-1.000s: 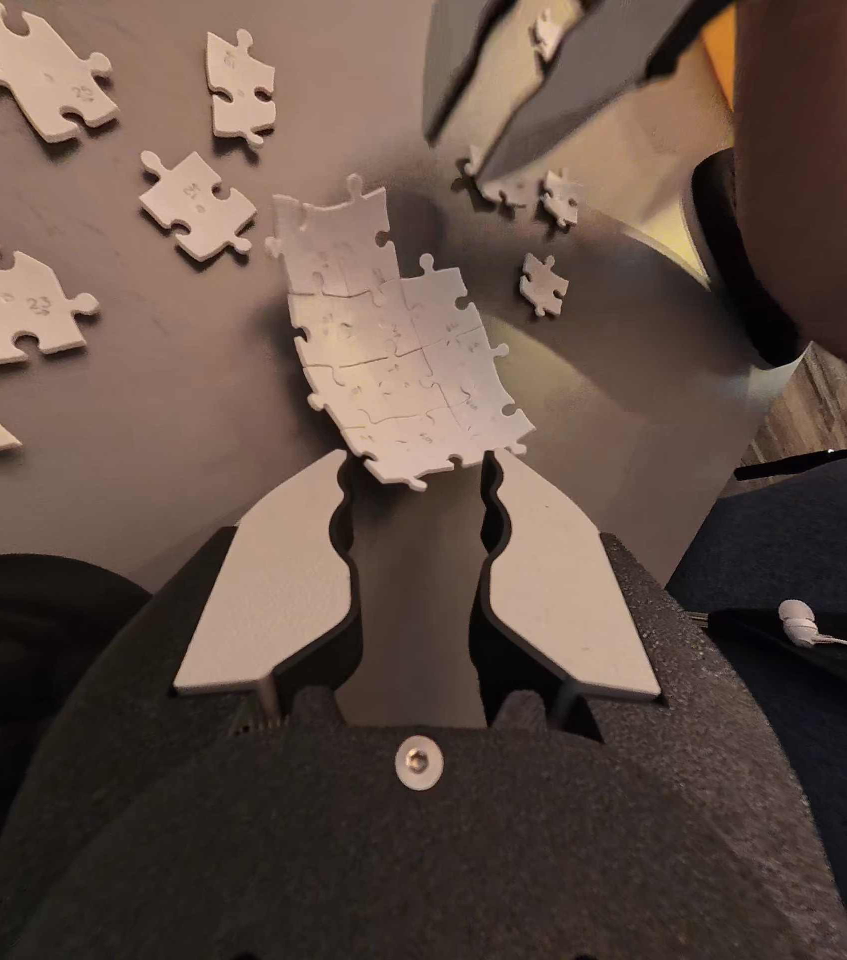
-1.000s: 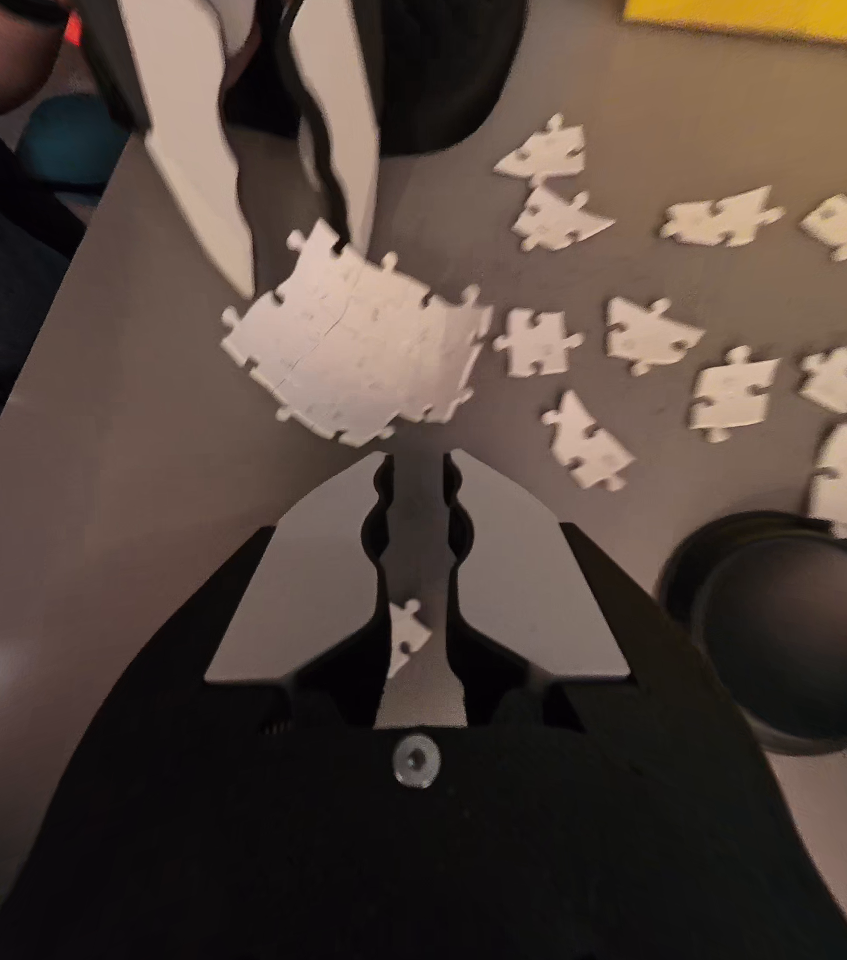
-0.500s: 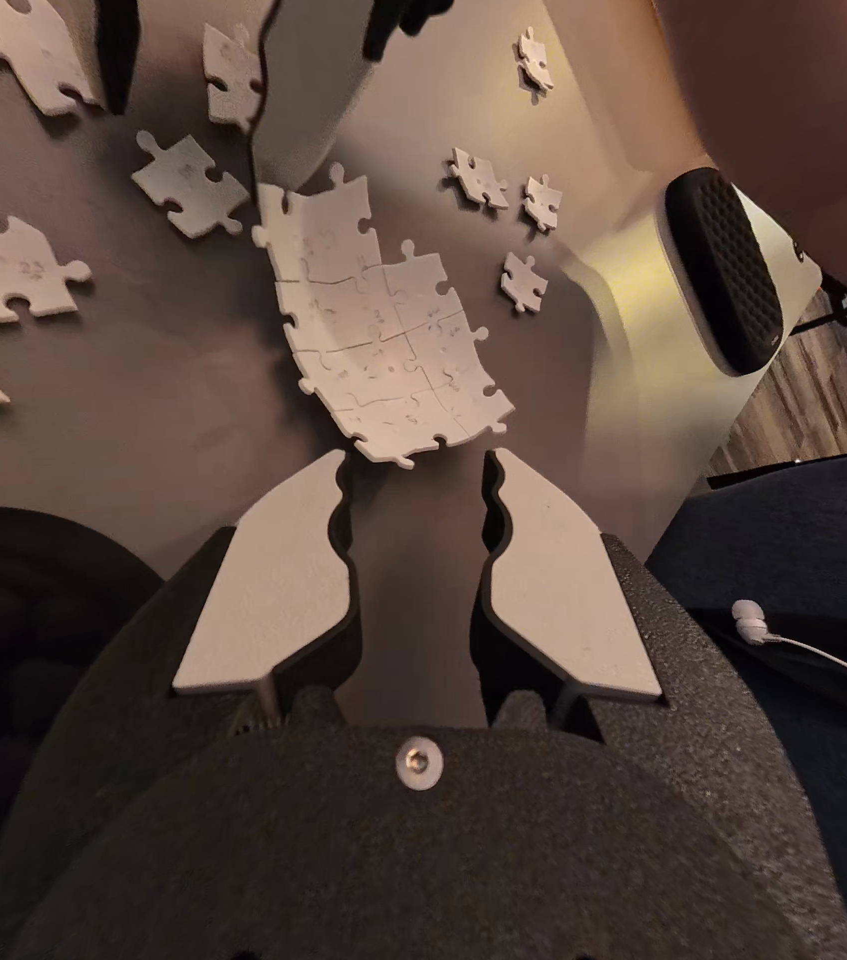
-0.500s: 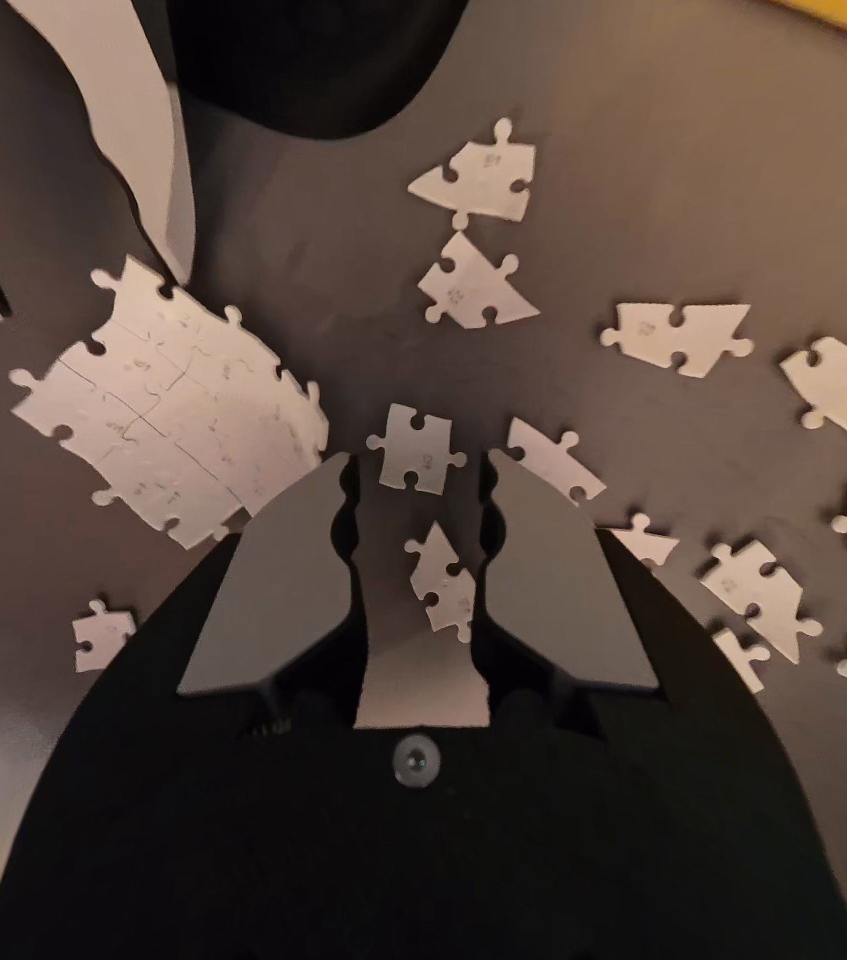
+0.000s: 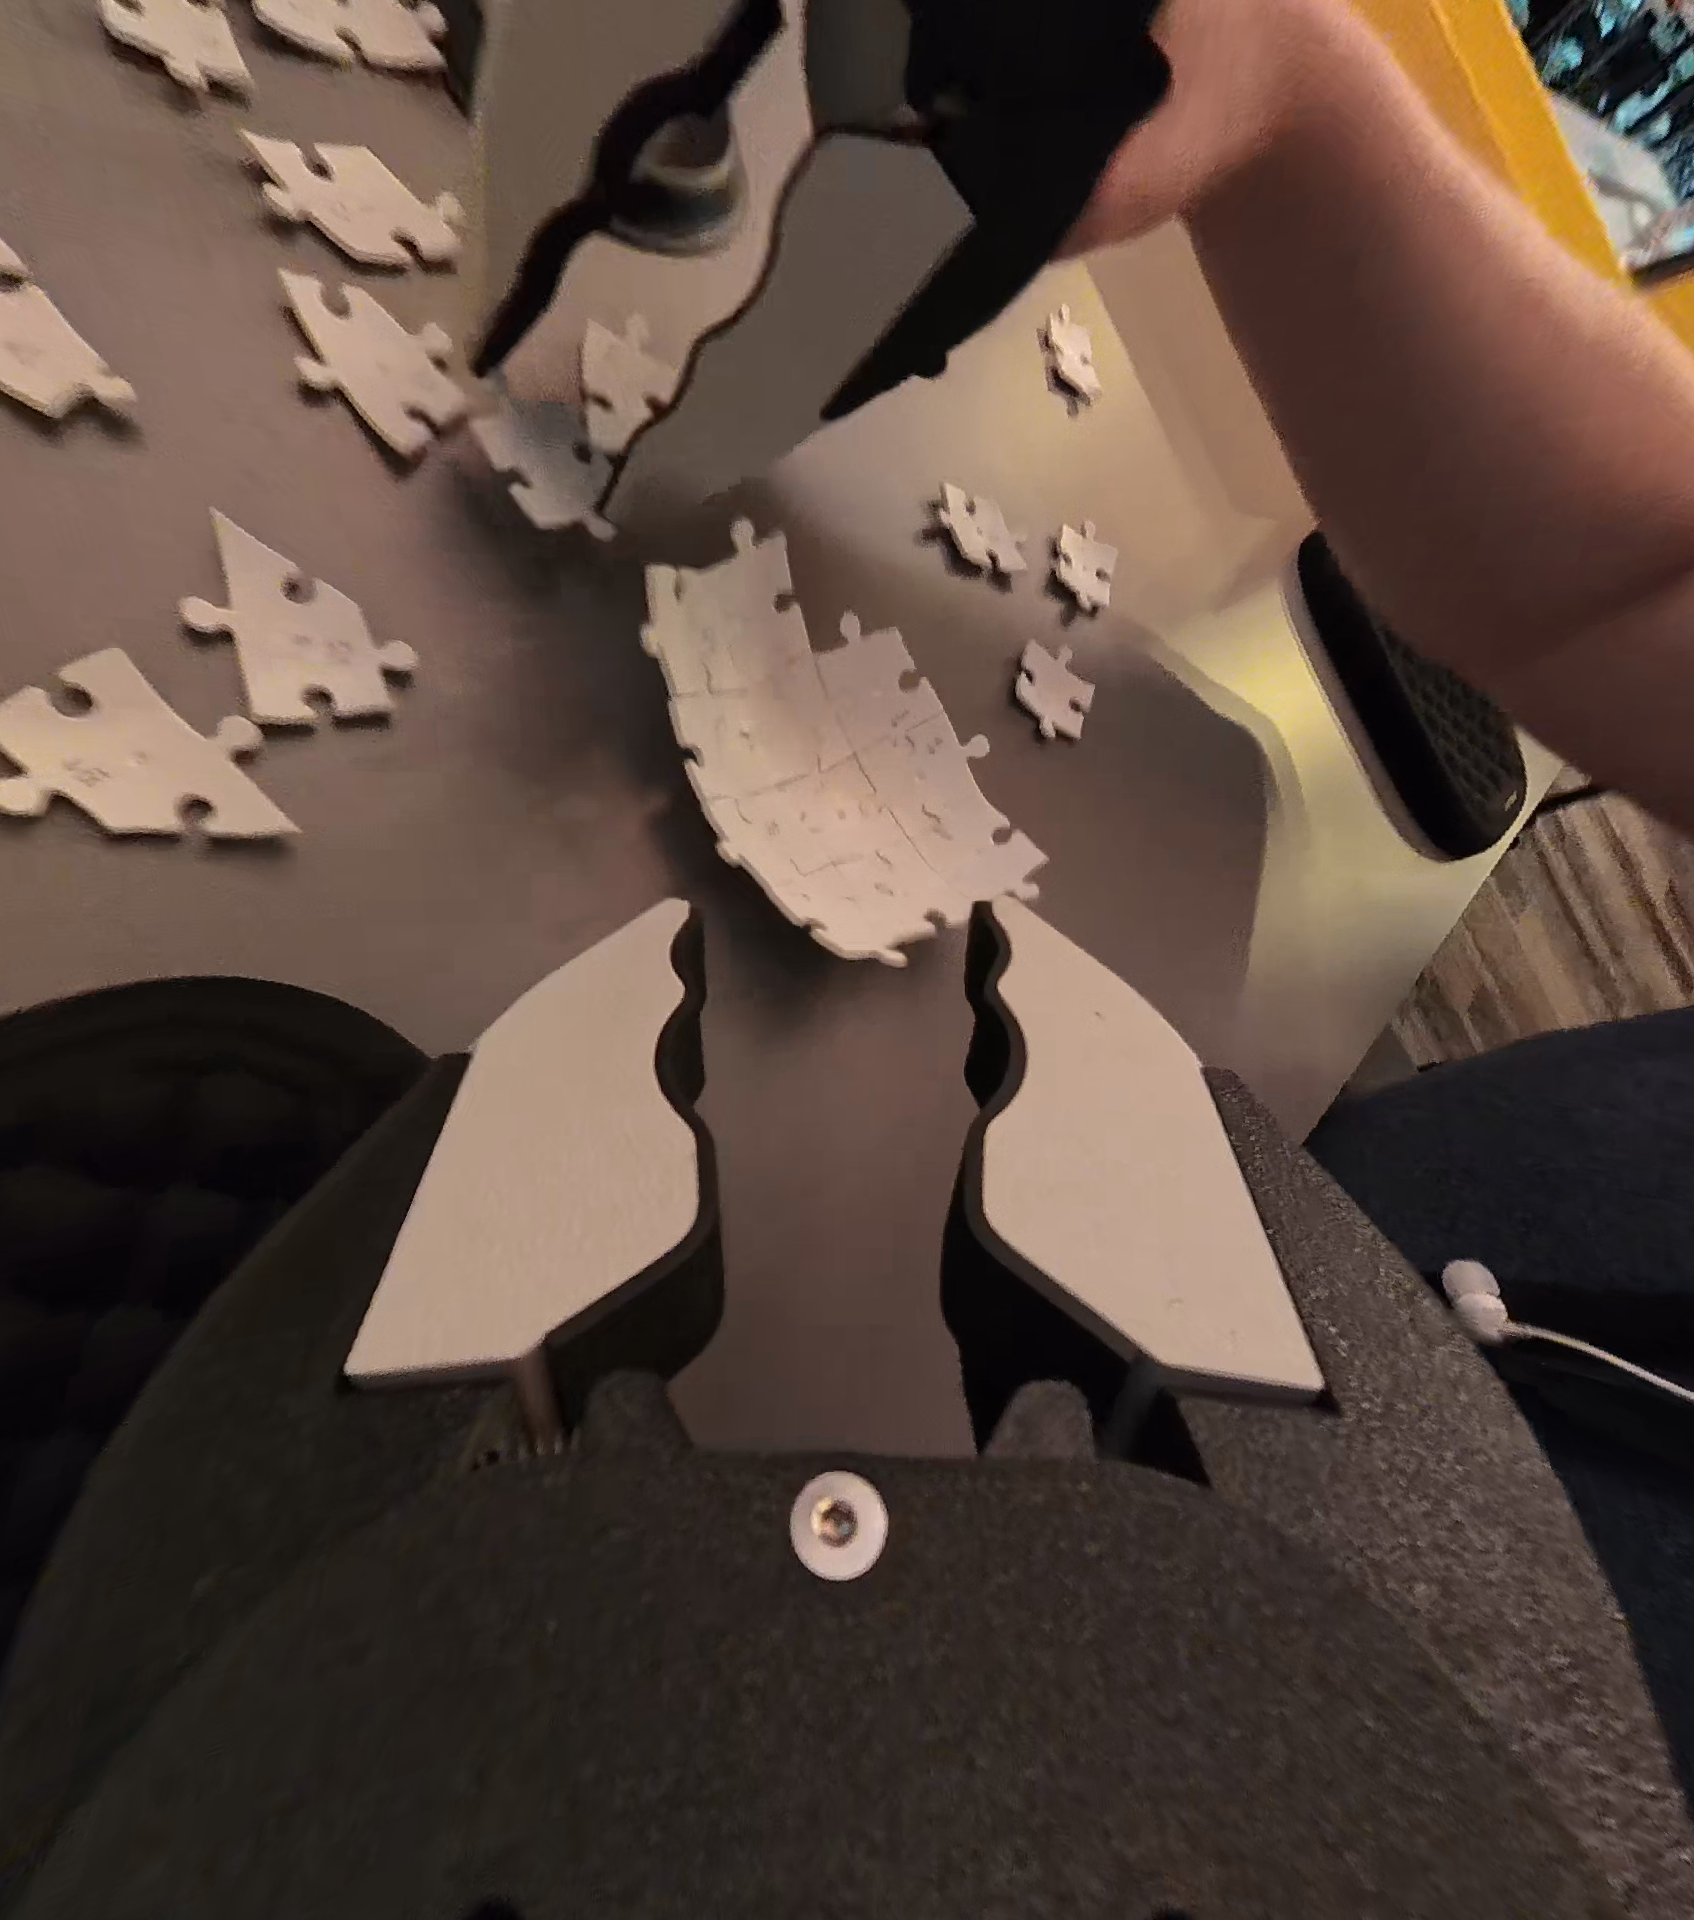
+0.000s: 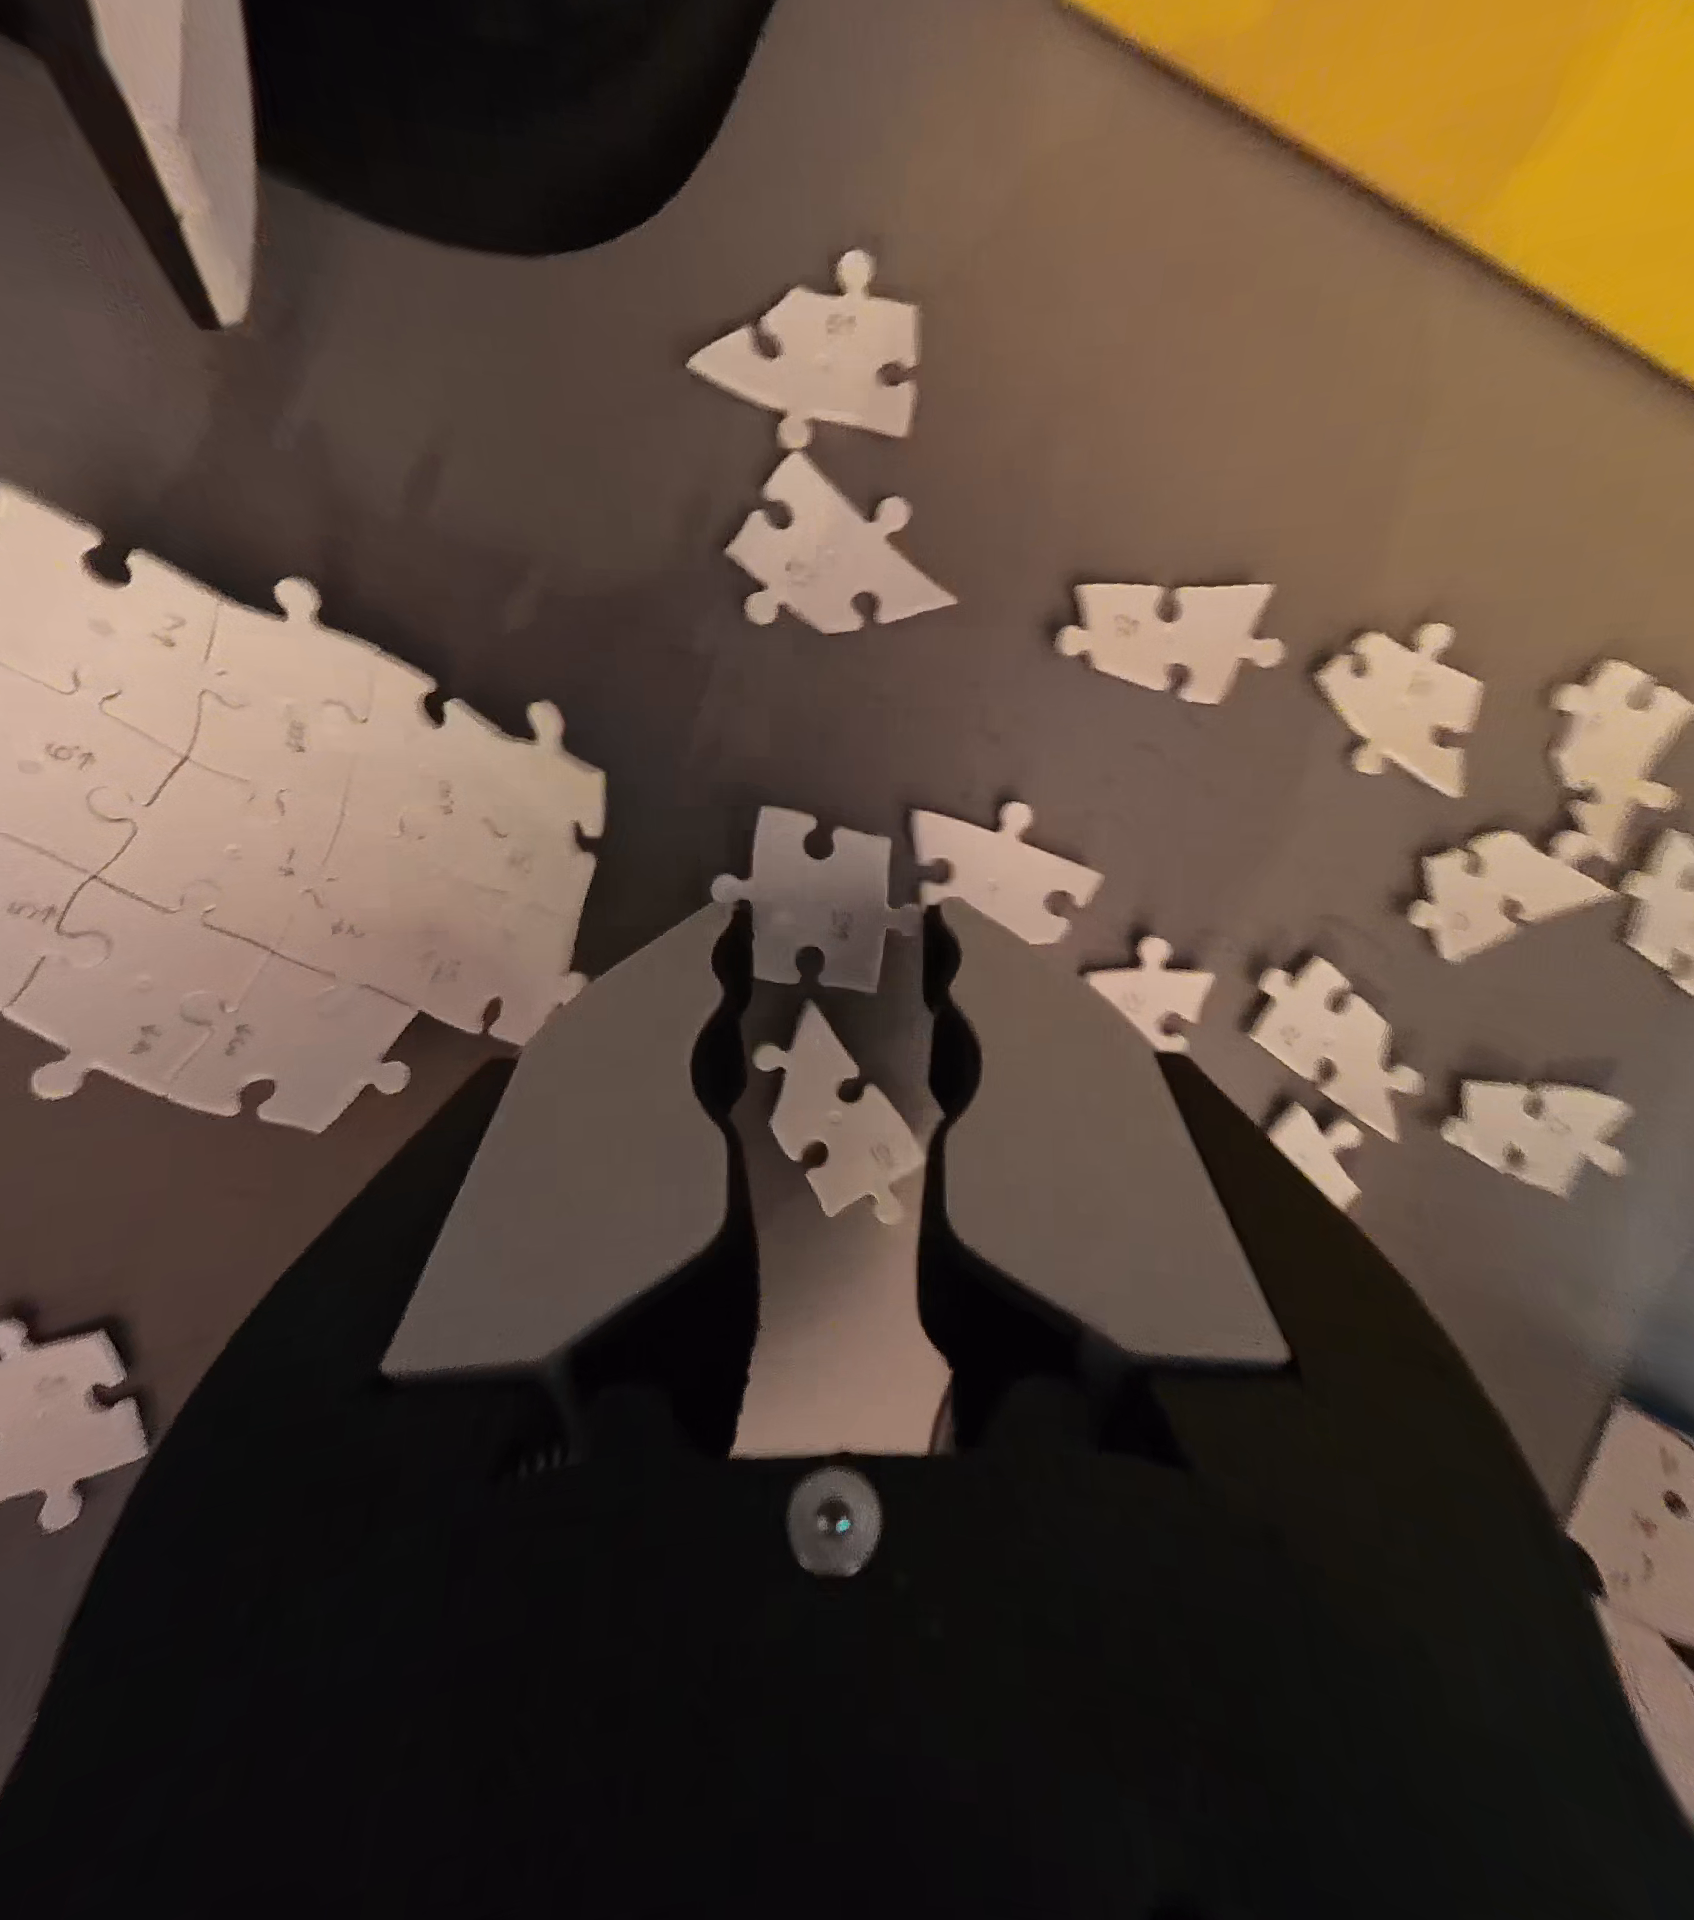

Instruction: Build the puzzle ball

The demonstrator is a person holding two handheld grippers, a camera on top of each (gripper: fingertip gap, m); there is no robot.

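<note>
right gripper [image 6: 827, 914] moved onto loose piece [image 6: 822, 899], jaws narrowed

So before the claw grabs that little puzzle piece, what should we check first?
1. Right gripper open: ok, a clear gap between its fingers.
2. Squarish puzzle piece lined up between the tips: ok.
3. Only one piece in the gap: not ok, a pointed piece lies between the fingers too.
4. Wedge piece clear of the right fingertip: cannot tell, it sits very near.
5. Curved assembled section resting on the table: ok.
6. Left gripper open and holding nothing: ok.
</note>
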